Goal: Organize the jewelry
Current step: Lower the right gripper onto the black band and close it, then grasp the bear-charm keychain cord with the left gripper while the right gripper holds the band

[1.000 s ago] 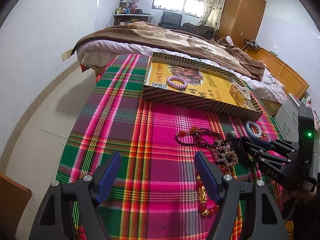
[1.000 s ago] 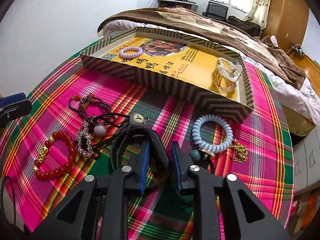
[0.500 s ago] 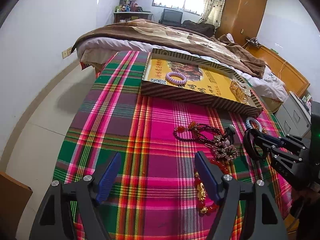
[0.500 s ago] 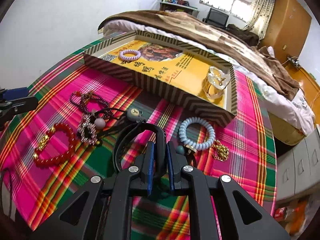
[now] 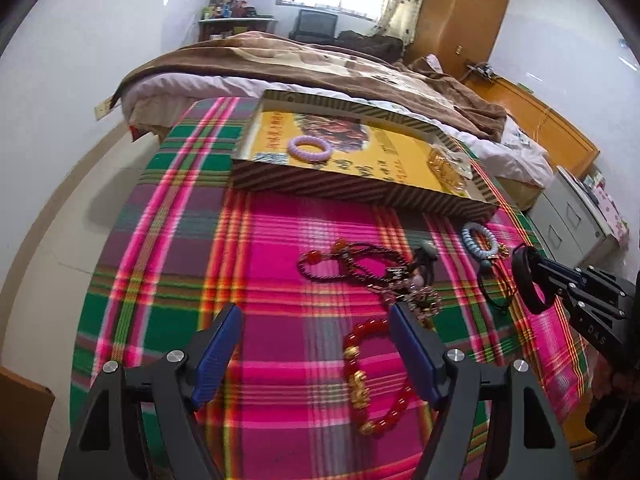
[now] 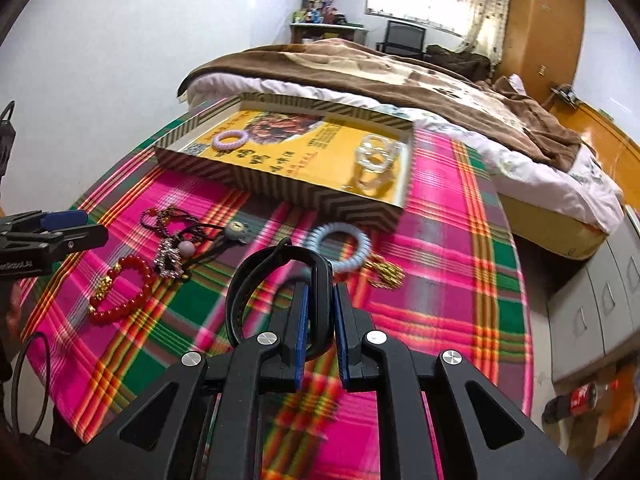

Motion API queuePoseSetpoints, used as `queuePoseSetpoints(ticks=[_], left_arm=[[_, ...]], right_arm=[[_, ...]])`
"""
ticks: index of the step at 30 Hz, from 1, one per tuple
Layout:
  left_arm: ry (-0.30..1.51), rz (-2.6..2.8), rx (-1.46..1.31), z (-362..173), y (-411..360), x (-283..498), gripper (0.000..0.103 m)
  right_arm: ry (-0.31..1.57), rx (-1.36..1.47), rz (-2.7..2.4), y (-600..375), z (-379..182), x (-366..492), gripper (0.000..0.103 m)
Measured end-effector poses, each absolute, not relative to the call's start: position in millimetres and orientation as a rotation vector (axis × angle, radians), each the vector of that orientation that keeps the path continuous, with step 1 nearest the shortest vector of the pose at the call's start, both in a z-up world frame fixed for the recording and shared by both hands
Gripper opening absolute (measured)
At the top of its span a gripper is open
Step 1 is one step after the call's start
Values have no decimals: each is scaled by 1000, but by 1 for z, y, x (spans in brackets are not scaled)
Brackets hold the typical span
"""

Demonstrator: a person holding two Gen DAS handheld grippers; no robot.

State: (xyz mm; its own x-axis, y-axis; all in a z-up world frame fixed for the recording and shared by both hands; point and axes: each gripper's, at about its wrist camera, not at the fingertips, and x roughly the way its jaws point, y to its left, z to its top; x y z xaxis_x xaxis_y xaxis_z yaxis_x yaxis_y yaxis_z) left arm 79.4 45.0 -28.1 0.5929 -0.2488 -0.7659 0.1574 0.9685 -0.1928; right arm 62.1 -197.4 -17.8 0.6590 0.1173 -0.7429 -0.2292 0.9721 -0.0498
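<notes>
My right gripper (image 6: 321, 320) is shut on a black band bracelet (image 6: 260, 276), lifted off the plaid cloth; the left wrist view shows that black bracelet (image 5: 528, 284) hanging from the right gripper (image 5: 538, 276) at the right edge. Over the cloth my left gripper (image 5: 316, 344) stands open with nothing in it. A red bead bracelet (image 5: 372, 372) lies just beside its right finger. Beyond it lies a tangle of dark beaded necklaces (image 5: 360, 268). A pale blue bracelet (image 6: 340, 246) and a gold chain (image 6: 386, 272) rest near the striped box. The box (image 6: 280, 188) holds a lilac bracelet (image 6: 229, 140) and a clear bracelet (image 6: 374, 160).
The plaid cloth (image 5: 280, 240) covers a table next to a bed with a brown blanket (image 6: 400, 68). Grey drawers (image 6: 596, 308) stand at the right, with a cola bottle (image 6: 576, 400) on the floor beside them. A wooden wardrobe (image 5: 460, 12) fills the far corner.
My right gripper has closed on the black bracelet and raised it off the cloth, moving back from the jewelry. The left gripper has shifted slightly and stays open.
</notes>
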Motion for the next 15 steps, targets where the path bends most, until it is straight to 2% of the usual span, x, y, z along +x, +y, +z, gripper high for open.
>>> queuePoseSetpoints(ticks=[15], left_arm=[[955, -366, 45, -28, -38, 122, 75]], right_arm=[[805, -64, 130, -248, -18, 46, 13]])
